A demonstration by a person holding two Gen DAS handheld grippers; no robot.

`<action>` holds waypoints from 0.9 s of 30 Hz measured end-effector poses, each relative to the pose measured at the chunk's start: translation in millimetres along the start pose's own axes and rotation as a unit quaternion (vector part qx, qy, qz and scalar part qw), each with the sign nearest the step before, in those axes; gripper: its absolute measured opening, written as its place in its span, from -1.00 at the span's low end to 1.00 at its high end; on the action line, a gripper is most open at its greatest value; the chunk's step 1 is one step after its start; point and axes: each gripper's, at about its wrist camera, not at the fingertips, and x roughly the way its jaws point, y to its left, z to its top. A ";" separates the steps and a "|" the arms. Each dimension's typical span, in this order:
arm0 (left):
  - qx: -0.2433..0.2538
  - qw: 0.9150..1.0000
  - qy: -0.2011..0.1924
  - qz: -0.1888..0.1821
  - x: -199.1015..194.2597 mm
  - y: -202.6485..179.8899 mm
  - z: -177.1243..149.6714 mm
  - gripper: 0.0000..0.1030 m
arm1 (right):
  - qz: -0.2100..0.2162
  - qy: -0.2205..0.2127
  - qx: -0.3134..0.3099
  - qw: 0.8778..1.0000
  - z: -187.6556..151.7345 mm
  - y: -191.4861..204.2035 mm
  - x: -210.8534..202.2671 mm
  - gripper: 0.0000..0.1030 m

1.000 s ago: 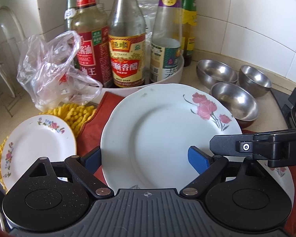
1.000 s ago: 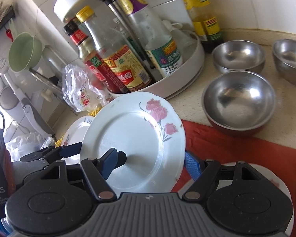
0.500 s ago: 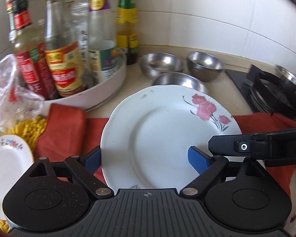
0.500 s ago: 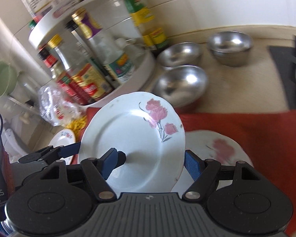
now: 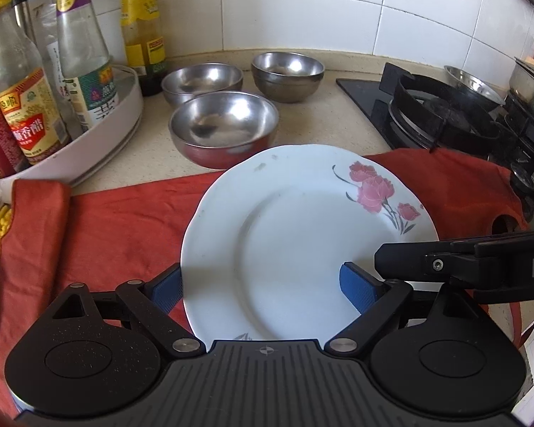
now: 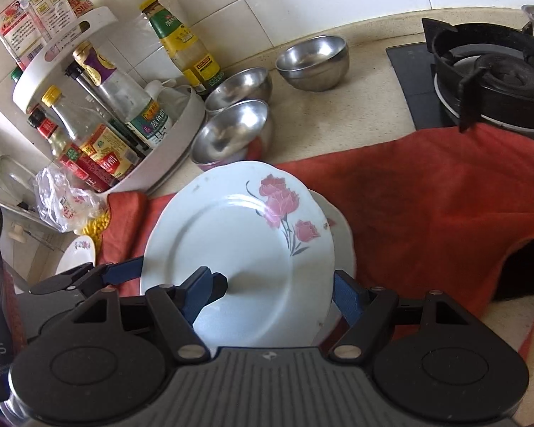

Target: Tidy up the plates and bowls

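Note:
A large white plate with red flowers [image 5: 302, 235] is held above the red cloth [image 5: 117, 227] by both grippers. My left gripper [image 5: 263, 286] is shut on its near left rim. My right gripper [image 6: 272, 293] is shut on its right rim; that plate also shows in the right wrist view [image 6: 238, 249]. A second flowered plate [image 6: 340, 227] lies on the cloth just beneath and to the right. Three steel bowls stand behind: the nearest [image 5: 224, 128], one further back [image 5: 203, 80] and one at the back right [image 5: 288, 74]. A small flowered plate [image 6: 78, 254] lies at the far left.
A white turntable rack [image 5: 89, 149] with several sauce bottles stands at the left. A gas stove [image 5: 445, 114] with a pan is at the right. A clear plastic bag [image 6: 64, 199] and a yellow mop cloth [image 6: 98, 222] lie left of the red cloth.
Both grippers have carried the large plate to the right, away from the bottles and small plate, toward the stove. It now hangs over the second flowered plate.

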 end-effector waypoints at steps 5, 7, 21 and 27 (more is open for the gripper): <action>-0.009 1.000 0.007 0.020 5.3 -10.8 -2.3 0.83 | 0.007 0.013 -0.009 1.000 1.0 -10.6 7.0 0.39; -0.016 0.999 0.010 0.029 9.4 -12.3 -3.5 0.83 | 0.007 0.019 -0.015 1.000 1.6 -12.4 11.8 0.39; -0.015 0.999 0.010 0.048 22.2 -15.8 -4.1 0.73 | -0.001 0.023 -0.044 0.999 7.5 -13.1 24.2 0.41; 0.011 0.999 0.002 0.031 21.5 -22.4 1.0 0.60 | -0.009 0.002 -0.069 0.998 16.5 -6.5 27.6 0.43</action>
